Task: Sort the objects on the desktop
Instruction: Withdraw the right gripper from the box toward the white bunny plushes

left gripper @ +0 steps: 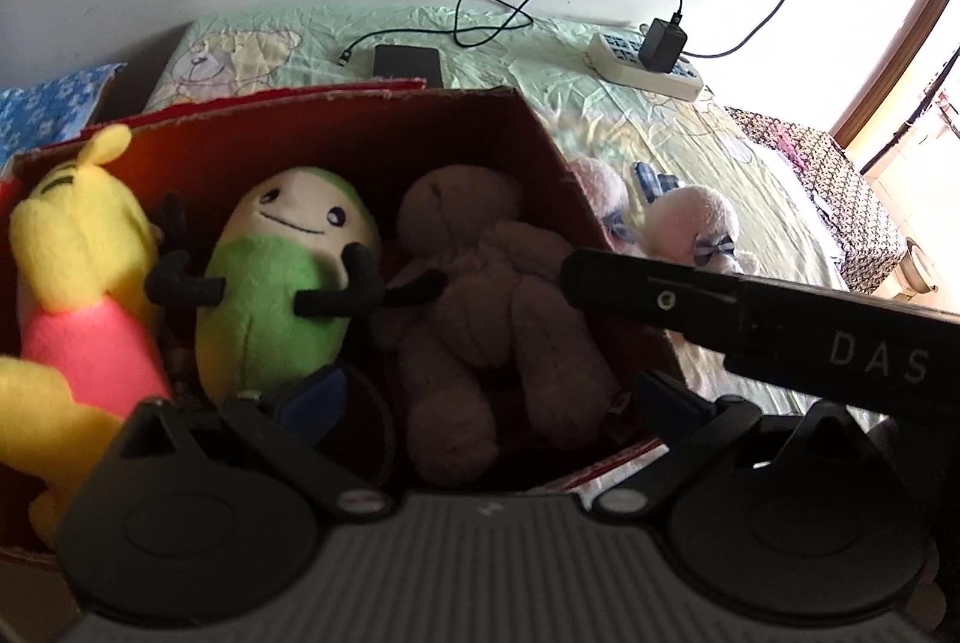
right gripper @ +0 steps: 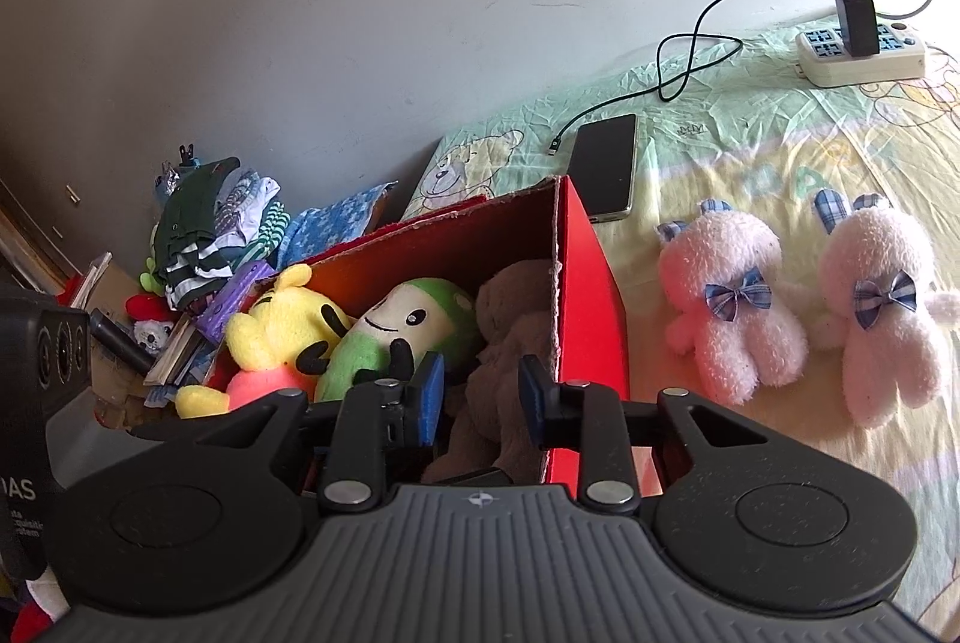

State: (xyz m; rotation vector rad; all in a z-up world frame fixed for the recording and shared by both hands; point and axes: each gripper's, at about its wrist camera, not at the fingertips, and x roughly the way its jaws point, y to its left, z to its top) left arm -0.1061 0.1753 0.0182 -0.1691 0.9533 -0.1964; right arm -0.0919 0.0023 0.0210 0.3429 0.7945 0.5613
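My left gripper (left gripper: 486,391) hangs over the red cardboard box (left gripper: 540,132) with its fingers spread wide and empty; the brown teddy bear (left gripper: 480,319) lies face up between and just beyond them. At its nine o'clock inside the box is the green bean plush (left gripper: 282,283), and past that, against the box's left end, the yellow bear in a pink shirt (left gripper: 78,271). The black body of my other tool crosses this view at three o'clock.

My right gripper (right gripper: 480,391) sits at the box's right wall (right gripper: 588,295), fingers parted and holding nothing: one blue pad (right gripper: 429,397) is inside the box near the green plush, the other (right gripper: 531,391) close to the wall's top edge, with the brown bear showing in the gap.

Outside the box, on the bed's cartoon-print sheet (right gripper: 750,150), two pink bunny plushes (right gripper: 729,295) with checked bows lie side by side at three o'clock, apart from the box. A black phone (right gripper: 603,166) lies at one o'clock just behind the box, and a power strip (right gripper: 864,57) with a charger plugged in sits farther out near the wall. A heap of clothes (right gripper: 210,229) lies at ten o'clock.
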